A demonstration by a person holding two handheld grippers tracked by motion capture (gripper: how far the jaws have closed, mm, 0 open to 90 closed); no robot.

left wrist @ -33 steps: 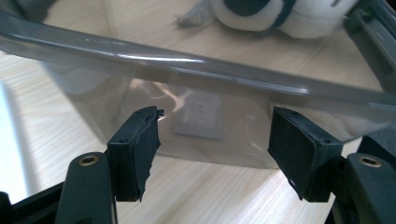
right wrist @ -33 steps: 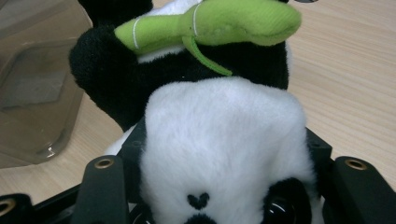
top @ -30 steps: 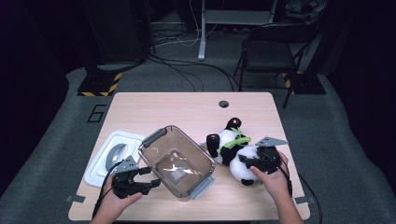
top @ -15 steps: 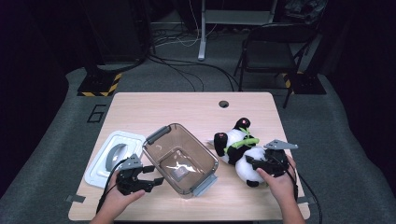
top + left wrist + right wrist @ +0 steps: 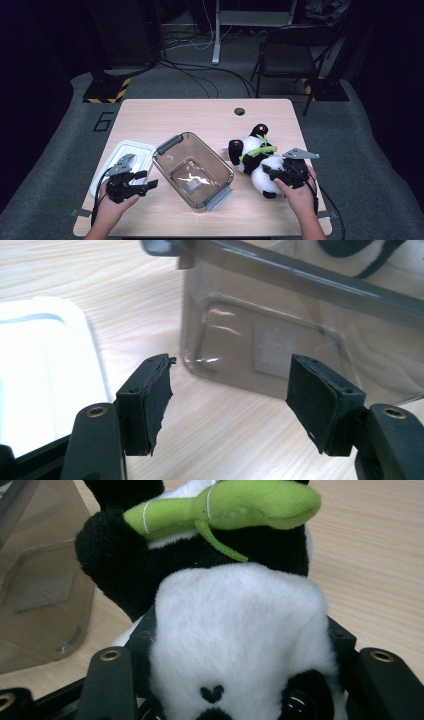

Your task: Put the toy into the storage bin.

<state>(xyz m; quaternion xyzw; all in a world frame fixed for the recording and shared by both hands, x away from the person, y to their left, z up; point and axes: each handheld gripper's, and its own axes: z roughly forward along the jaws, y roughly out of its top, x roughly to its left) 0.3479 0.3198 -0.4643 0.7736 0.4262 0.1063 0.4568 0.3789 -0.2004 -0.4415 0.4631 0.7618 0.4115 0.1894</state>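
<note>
A clear brownish plastic box [image 5: 192, 170] with grey latches stands open at the table's middle; its wall [image 5: 270, 345] fills the left gripper view. My left gripper [image 5: 146, 179] hovers just left of the box, between it and the white lid [image 5: 125, 152]. Its jaws stand wide open [image 5: 232, 375] with nothing between them. On the right lies a black-and-white panda plush [image 5: 250, 147] with a green bamboo sprig [image 5: 235, 502]. My right gripper [image 5: 270, 176] is shut on the panda's head [image 5: 235, 610], one jaw on either side.
The white lid [image 5: 40, 365] lies flat at the table's front left. A small black round hole [image 5: 239, 111] sits near the far edge. Behind the table are a folding chair [image 5: 290, 60] and floor cables. Bare wood lies at the back of the table.
My left gripper has drawn back to the left, away from the box's front corner toward the lid. The panda has shifted slightly right in the right gripper's hold.
</note>
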